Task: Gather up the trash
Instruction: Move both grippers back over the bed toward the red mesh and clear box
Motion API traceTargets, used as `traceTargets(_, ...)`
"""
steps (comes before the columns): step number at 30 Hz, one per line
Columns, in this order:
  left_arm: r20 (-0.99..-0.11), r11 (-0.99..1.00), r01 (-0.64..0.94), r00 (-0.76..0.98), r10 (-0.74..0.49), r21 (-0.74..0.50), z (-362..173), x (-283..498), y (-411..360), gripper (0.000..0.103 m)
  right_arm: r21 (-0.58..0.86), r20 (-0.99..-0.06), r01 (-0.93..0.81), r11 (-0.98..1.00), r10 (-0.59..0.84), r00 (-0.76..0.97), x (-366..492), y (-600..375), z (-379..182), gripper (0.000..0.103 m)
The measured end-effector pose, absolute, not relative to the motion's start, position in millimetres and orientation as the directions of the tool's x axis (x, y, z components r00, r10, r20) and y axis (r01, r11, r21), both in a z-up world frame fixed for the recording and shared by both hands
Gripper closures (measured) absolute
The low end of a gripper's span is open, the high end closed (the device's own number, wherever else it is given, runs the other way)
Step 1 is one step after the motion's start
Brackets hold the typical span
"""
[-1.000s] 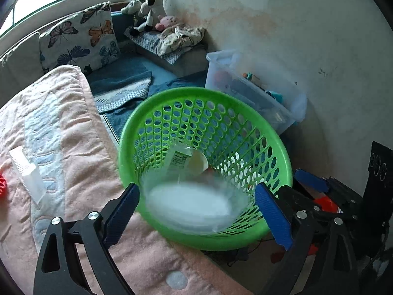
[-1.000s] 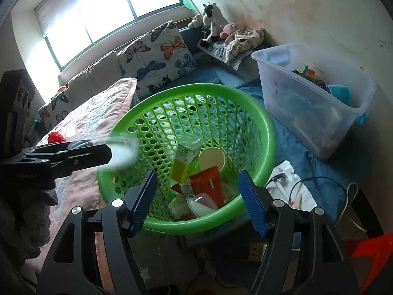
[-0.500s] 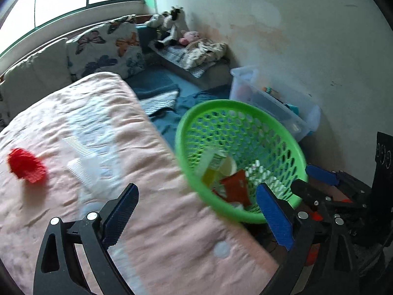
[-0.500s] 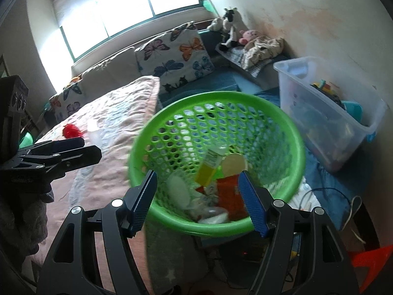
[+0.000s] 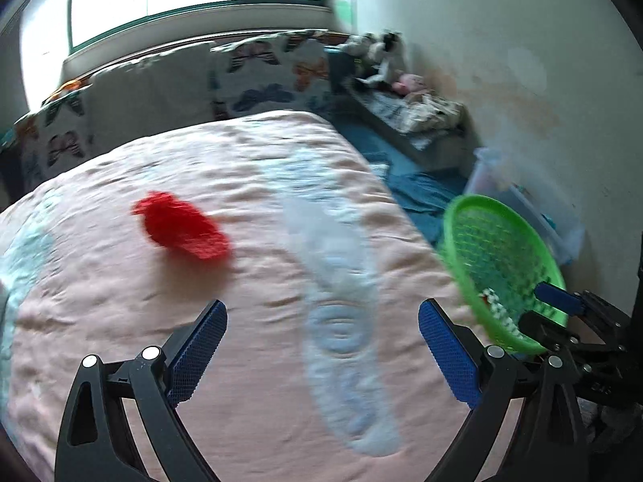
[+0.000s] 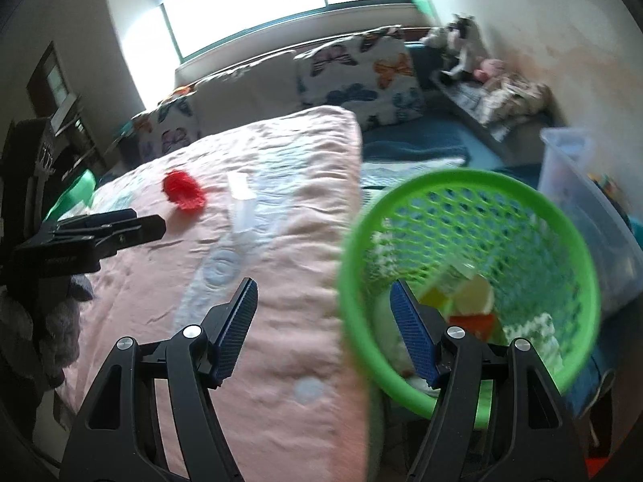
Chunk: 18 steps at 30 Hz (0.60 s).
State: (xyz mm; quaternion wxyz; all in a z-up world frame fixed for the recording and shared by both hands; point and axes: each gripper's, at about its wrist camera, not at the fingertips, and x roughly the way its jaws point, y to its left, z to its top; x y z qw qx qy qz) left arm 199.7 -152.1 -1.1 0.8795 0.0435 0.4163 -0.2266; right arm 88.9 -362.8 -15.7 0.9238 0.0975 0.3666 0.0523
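Observation:
A green plastic basket (image 6: 570, 249) stands beside the bed and holds several pieces of trash, among them a yellow-green carton (image 6: 436, 295) and an orange packet (image 6: 476, 323). It shows at the right of the left wrist view (image 5: 534, 241). A red crumpled piece (image 5: 181, 227) lies on the pink blanket (image 5: 120, 301); it also shows in the right wrist view (image 6: 184, 190). A clear plastic piece (image 6: 240, 195) lies just right of it. My left gripper (image 5: 321, 345) is open and empty above the blanket. My right gripper (image 6: 323, 321) is open and empty over the bed edge at the basket's rim.
A clear storage bin (image 6: 582, 184) stands behind the basket against the wall. Butterfly pillows (image 6: 353, 68) line the window side. Stuffed toys (image 6: 462, 48) sit on a low bench at the back right. Blue mats (image 5: 418, 193) cover the floor.
Both grippers have swung left from the basket toward the bed. The clear cup that the left gripper held over the basket a second ago is gone from its jaws.

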Motion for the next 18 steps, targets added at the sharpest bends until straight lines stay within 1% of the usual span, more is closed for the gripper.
traceTargets(9, -0.753, 0.947, 0.295, 0.592, -0.285, -0.127, -3, 236, -91, 0.01, 0.21, -0.665, -0.129, 0.969, 0.238, 0.708, 137, -318, -10, 0.042)
traceTargets(18, -0.764, 0.968, 0.217, 0.6, -0.236, -0.128, -17, 280, -63, 0.01, 0.222, -0.685, -0.144, 0.964, 0.259, 0.681, 183, -299, -23, 0.048)
